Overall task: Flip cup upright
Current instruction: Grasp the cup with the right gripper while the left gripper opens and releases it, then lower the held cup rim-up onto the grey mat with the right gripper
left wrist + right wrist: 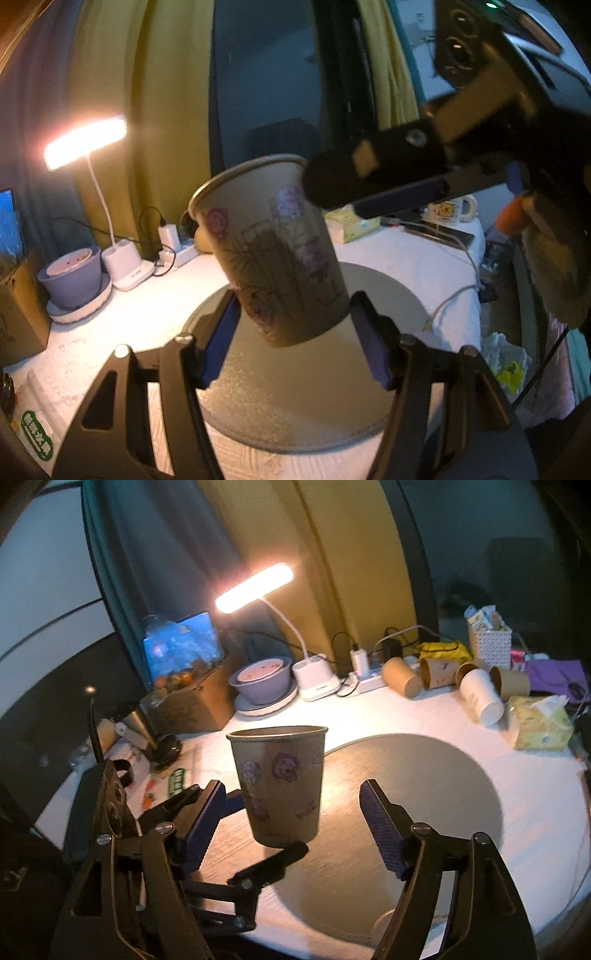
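Observation:
A brown paper cup (275, 251) with pink flower prints is held mouth up above the round grey mat (295, 398). My left gripper (295, 332) is shut on the cup's lower part, its blue pads touching both sides. In the right wrist view the cup (282, 786) is nearly upright, with the left gripper (269, 827) clamped near its base. My right gripper (291, 827) is open and empty, its blue pads (380, 830) wide apart around the cup without touching. It shows in the left wrist view (332, 192) beside the cup's rim.
A lit desk lamp (255, 587), a purple bowl (264, 679), a power strip (369, 679), several lying paper cups (480, 694), a tissue box (541, 723) and a white basket (489, 642) stand at the back of the white table (535, 812). A cardboard box (192, 701) stands at the left.

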{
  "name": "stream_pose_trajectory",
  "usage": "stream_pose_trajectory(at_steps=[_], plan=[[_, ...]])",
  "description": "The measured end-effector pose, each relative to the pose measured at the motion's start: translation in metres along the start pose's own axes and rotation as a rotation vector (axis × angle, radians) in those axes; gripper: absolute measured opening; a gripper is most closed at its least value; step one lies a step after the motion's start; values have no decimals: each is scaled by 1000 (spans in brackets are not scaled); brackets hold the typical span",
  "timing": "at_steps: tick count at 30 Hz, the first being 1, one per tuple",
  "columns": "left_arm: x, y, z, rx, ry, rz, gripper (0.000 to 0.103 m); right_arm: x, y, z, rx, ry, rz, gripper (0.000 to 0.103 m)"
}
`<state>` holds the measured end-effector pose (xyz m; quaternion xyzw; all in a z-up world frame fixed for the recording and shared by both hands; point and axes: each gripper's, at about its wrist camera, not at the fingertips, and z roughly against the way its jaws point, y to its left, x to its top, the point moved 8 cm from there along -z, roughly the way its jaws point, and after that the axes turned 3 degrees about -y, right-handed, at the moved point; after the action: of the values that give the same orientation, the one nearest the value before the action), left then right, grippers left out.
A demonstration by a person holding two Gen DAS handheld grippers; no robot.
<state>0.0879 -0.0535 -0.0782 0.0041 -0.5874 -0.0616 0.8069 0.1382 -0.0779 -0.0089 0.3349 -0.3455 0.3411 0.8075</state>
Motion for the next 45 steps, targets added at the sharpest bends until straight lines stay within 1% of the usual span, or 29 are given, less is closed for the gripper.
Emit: stream_pose_trajectory(at_steps=[5, 11, 20, 22, 25, 28, 31, 35, 36, 37, 39, 40, 45], plan=[[-1, -10, 13, -12, -41, -45, 63, -6, 8, 1, 30, 17, -12, 81], [0, -23, 22, -18, -83, -112, 63, -11, 15, -3, 58, 35, -9, 81], [-1, -36, 28, -48, -118, -154, 63, -12, 14, -6, 98, 51, -39, 81], [0, -37, 30, -46, -130, -161, 63, -13, 14, -5, 101, 50, -38, 79], [0, -37, 30, -53, -133, -157, 63, -13, 11, -4, 84, 51, -37, 69], [0, -38, 31, -49, -137, -161, 63, -14, 11, -3, 98, 49, -45, 69], [-1, -38, 30, -46, -129, -160, 64, -16, 9, -3, 100, 51, -43, 68], [-5, -37, 27, -50, -100, -127, 64, -18, 7, -7, 98, 59, -46, 68], [-6, -36, 25, -57, -85, -117, 66, -18, 7, -8, 92, 58, -45, 68], [-7, -36, 24, -61, -73, -107, 71, -17, 6, -10, 88, 56, -46, 68], [-11, -33, 23, -67, -60, -83, 77, -16, 4, -11, 82, 46, -47, 68], [-13, -32, 23, -68, -54, -72, 78, -15, 3, -13, 76, 40, -42, 68], [-26, -17, 19, -70, 8, 4, 79, -9, -12, -23, -26, 2, -11, 68]])
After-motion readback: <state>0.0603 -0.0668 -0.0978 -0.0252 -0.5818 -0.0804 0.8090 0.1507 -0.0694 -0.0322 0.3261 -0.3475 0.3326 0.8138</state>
